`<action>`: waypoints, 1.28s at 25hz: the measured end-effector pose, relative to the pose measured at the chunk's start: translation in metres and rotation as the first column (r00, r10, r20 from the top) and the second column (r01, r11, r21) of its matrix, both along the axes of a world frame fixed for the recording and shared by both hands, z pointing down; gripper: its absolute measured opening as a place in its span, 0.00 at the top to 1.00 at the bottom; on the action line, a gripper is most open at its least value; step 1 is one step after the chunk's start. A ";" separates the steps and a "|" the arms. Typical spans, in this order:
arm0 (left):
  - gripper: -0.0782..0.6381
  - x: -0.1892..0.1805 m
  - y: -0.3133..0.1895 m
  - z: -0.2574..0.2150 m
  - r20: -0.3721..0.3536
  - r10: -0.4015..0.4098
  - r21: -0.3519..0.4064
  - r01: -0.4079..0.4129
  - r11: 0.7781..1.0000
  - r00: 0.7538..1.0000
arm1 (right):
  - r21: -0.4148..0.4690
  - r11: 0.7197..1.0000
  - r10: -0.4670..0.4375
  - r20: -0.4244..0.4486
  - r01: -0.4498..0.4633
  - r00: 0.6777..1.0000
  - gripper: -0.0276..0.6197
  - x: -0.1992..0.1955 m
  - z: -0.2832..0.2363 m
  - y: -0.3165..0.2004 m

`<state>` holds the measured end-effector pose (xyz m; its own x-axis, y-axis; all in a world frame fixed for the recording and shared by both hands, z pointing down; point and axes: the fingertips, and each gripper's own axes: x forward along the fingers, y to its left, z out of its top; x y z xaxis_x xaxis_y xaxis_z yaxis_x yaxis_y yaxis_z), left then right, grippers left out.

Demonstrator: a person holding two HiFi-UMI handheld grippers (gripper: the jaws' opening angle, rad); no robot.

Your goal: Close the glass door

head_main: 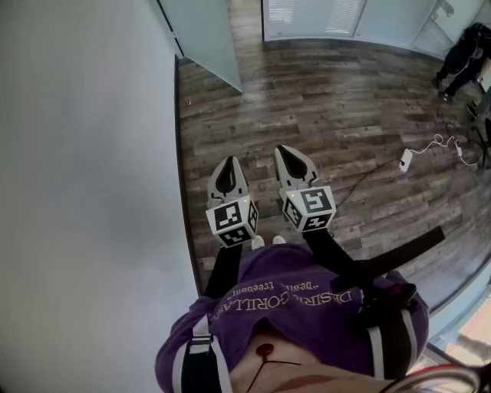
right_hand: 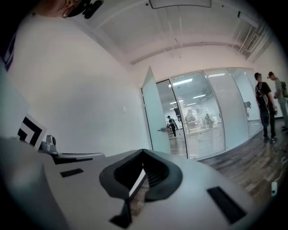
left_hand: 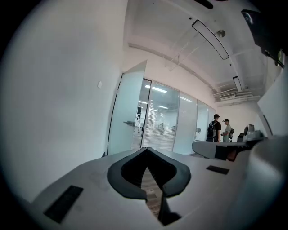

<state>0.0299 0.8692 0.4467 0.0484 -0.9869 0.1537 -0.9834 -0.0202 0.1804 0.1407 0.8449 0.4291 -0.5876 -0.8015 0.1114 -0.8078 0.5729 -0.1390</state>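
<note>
The frosted glass door [head_main: 203, 34] stands swung open at the far end of the white wall, well ahead of both grippers. In the left gripper view the door [left_hand: 127, 112] shows left of the doorway, with a handle [left_hand: 129, 122] on it. The right gripper view has the door [right_hand: 155, 114] at its centre. My left gripper [head_main: 226, 163] is held level in front of the person, jaws shut and empty, its tips [left_hand: 146, 151] meeting. My right gripper [head_main: 288, 153] is beside it, jaws [right_hand: 144, 152] also shut on nothing.
A long white wall [head_main: 84, 176] runs along the left. A glass partition with blinds [head_main: 314, 19] closes the far side. A white adapter and cable [head_main: 406, 160] lie on the wood floor at right. Two people [right_hand: 263, 105] stand at the far right.
</note>
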 end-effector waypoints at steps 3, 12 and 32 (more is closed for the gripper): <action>0.89 -0.002 0.003 0.004 0.006 0.006 -0.002 -0.006 1.000 1.000 | 0.001 1.000 0.003 -0.003 -0.003 1.000 0.96 -0.003 0.003 0.003; 0.89 -0.012 0.009 0.005 0.010 0.014 -0.002 -0.014 1.000 1.000 | -0.002 1.000 0.014 0.009 -0.013 1.000 0.96 -0.013 0.005 0.008; 0.89 -0.029 -0.010 0.038 -0.033 0.064 -0.052 -0.065 0.996 0.997 | -0.033 0.994 0.099 -0.025 -0.100 0.995 0.96 -0.027 0.028 -0.012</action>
<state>0.0005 0.8589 0.4843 0.1172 -0.9720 0.2034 -0.9742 -0.0727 0.2138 0.1141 0.8326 0.4574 -0.5021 -0.8513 0.1523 -0.8637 0.4848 -0.1380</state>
